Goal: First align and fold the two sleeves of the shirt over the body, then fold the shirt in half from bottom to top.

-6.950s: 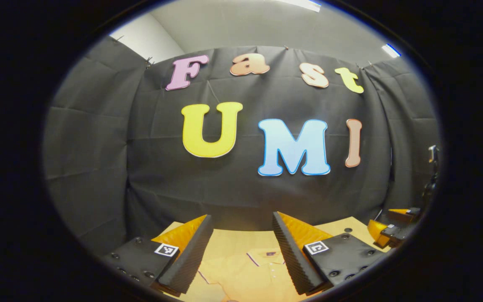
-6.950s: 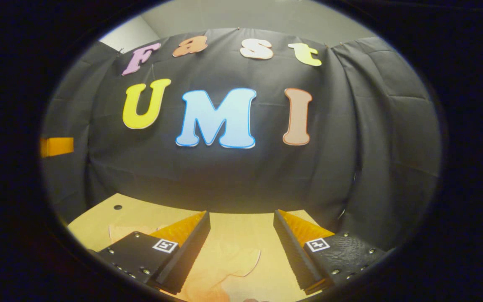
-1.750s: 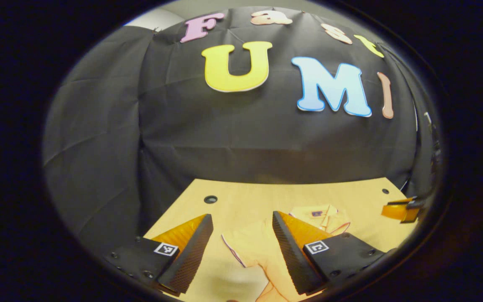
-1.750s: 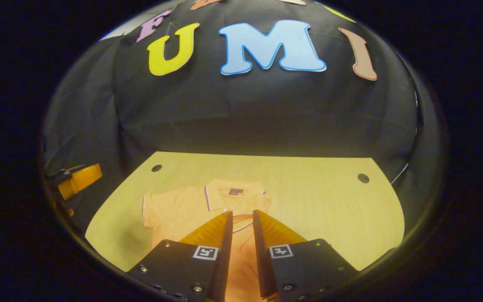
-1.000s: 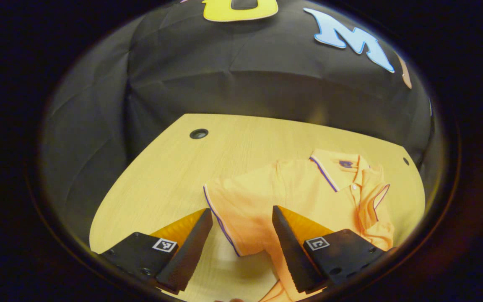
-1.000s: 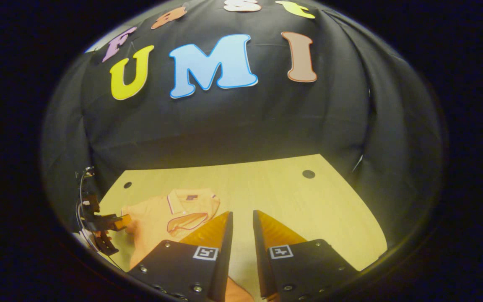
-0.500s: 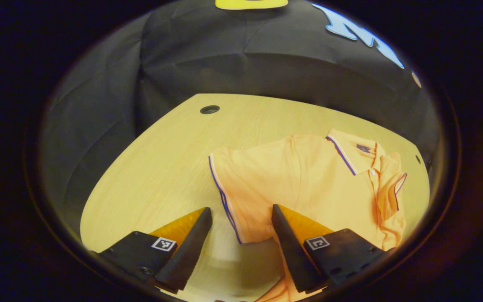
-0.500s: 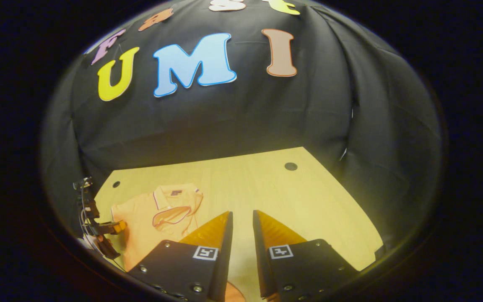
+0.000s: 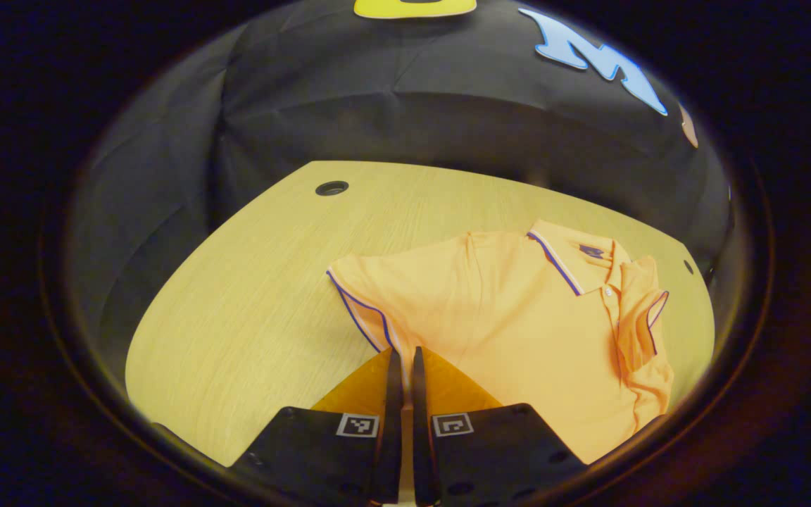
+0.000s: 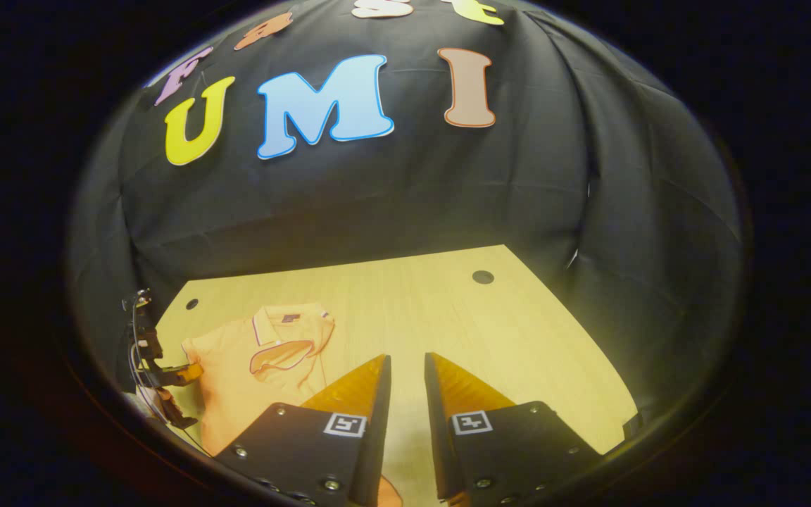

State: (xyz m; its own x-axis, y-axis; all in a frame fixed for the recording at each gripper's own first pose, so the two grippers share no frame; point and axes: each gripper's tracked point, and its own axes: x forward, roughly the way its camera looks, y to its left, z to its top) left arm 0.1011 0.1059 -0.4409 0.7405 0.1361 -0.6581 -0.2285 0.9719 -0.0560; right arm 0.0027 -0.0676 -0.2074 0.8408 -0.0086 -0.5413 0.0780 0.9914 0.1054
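An orange polo shirt (image 9: 518,317) lies collar away on the wooden table (image 9: 250,282). Its far sleeve (image 9: 641,317) is folded in over the body. The near sleeve (image 9: 370,289), with a purple-trimmed hem, spreads out to the left. My left gripper (image 9: 403,360) is shut on that sleeve's lower edge. In the right gripper view the shirt (image 10: 236,373) sits at the lower left, and the left gripper (image 10: 184,373) is beside it. My right gripper (image 10: 407,366) hovers over bare table to the shirt's right, with a narrow gap and nothing between its fingers.
The table (image 10: 504,338) has a round cable hole (image 9: 331,188) at the far left and another (image 10: 483,277) at the far right. Black cloth walls close in behind and on both sides. Bare wood stretches left of the shirt.
My left gripper has closed from wide open onto the near sleeve's edge. The right gripper has drifted a little further right of the shirt.
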